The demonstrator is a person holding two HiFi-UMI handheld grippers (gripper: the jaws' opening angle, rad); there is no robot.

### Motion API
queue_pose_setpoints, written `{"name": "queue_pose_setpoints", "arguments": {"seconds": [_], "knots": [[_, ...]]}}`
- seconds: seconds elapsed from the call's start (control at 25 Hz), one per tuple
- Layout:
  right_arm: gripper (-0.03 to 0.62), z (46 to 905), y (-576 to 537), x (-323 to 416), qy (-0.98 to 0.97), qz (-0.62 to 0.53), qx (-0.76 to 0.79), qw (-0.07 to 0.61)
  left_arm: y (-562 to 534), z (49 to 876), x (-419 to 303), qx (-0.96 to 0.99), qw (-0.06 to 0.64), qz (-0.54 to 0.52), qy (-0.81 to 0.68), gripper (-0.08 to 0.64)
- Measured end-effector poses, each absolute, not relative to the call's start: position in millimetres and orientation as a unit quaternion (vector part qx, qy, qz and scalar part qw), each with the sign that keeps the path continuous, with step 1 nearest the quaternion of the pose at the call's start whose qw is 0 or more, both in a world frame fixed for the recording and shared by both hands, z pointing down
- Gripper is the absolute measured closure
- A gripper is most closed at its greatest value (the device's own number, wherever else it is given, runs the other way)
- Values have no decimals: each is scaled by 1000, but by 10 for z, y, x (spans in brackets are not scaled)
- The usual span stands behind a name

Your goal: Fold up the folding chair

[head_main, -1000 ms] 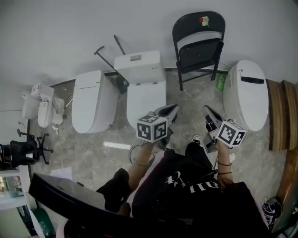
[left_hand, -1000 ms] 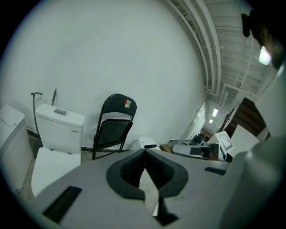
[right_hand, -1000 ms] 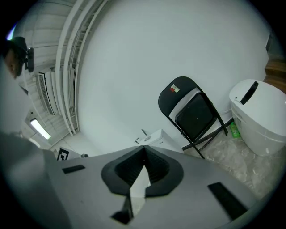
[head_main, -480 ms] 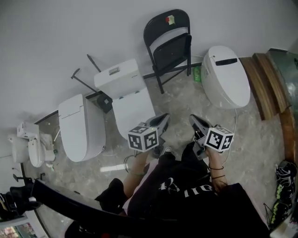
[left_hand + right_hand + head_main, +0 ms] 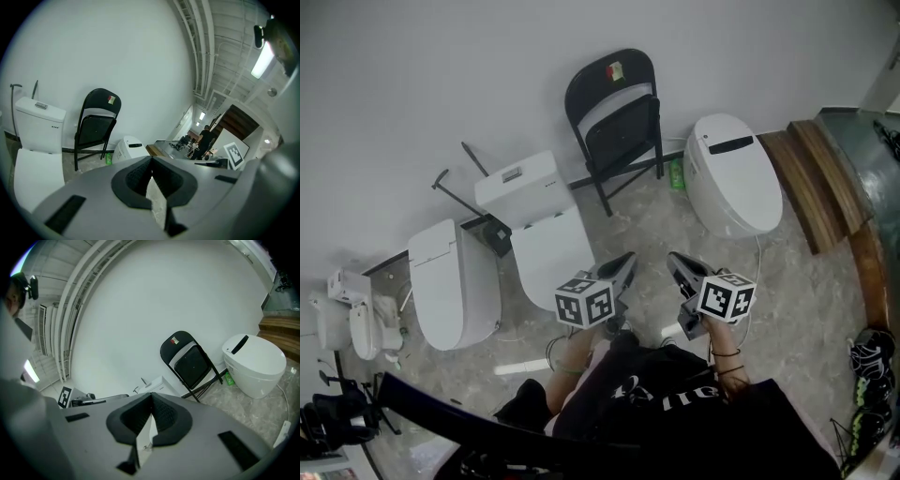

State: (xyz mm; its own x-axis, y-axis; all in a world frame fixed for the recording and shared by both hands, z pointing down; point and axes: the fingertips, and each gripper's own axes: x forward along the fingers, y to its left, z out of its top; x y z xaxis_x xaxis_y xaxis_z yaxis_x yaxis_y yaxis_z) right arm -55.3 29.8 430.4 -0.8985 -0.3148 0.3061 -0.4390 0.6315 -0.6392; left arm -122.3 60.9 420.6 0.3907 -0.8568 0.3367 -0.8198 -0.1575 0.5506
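Observation:
A black folding chair (image 5: 614, 122) stands against the white wall between two white toilets, its legs spread and its seat tipped steeply up. It also shows in the left gripper view (image 5: 96, 124) and the right gripper view (image 5: 191, 363). My left gripper (image 5: 629, 259) and right gripper (image 5: 672, 259) are held side by side in front of me, both pointing toward the chair and well short of it. Both are shut with nothing between the pads, seen close up at the left gripper (image 5: 151, 160) and the right gripper (image 5: 151, 395).
A toilet with a tank (image 5: 534, 211) stands left of the chair, a tankless toilet (image 5: 731, 173) right of it, and another toilet (image 5: 450, 281) farther left. A green bottle (image 5: 677, 173) lies by the chair's leg. Wooden steps (image 5: 820, 178) are at right; black shoes (image 5: 872, 356) at the far right.
The chair has shifted left and lower in the head view as I came nearer and turned. Both grippers have moved forward across the floor together; their jaws have stayed shut.

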Motion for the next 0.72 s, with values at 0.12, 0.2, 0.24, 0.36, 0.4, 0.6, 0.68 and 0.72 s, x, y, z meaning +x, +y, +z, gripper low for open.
{"name": "queue_pose_setpoints", "arguments": {"seconds": [0.12,0.2,0.24,0.36,0.4,0.6,0.68,0.72], "knots": [[578,4191,293,-410,-909,361,194,79,589,4104,-1037,759,334,-31,-558,556],[578,4167,299,-320,-914,350,186,82,577,4071,-928,757,330,-33,-564,555],[578,4168,303,-280,-916,346,184,84,575,4069,-879,755,329,-35,-566,555],[578,4179,332,-154,-919,341,176,87,602,4081,-731,752,329,-32,-570,557],[578,4181,342,-112,-920,342,173,88,614,4086,-687,750,329,-32,-572,556],[578,4185,415,78,-920,346,162,86,716,4114,-515,741,332,-27,-583,555],[578,4215,456,154,-920,348,159,86,771,4142,-434,739,333,-23,-586,555],[578,4231,468,177,-920,349,157,87,789,4154,-405,738,335,-22,-586,555]]}}
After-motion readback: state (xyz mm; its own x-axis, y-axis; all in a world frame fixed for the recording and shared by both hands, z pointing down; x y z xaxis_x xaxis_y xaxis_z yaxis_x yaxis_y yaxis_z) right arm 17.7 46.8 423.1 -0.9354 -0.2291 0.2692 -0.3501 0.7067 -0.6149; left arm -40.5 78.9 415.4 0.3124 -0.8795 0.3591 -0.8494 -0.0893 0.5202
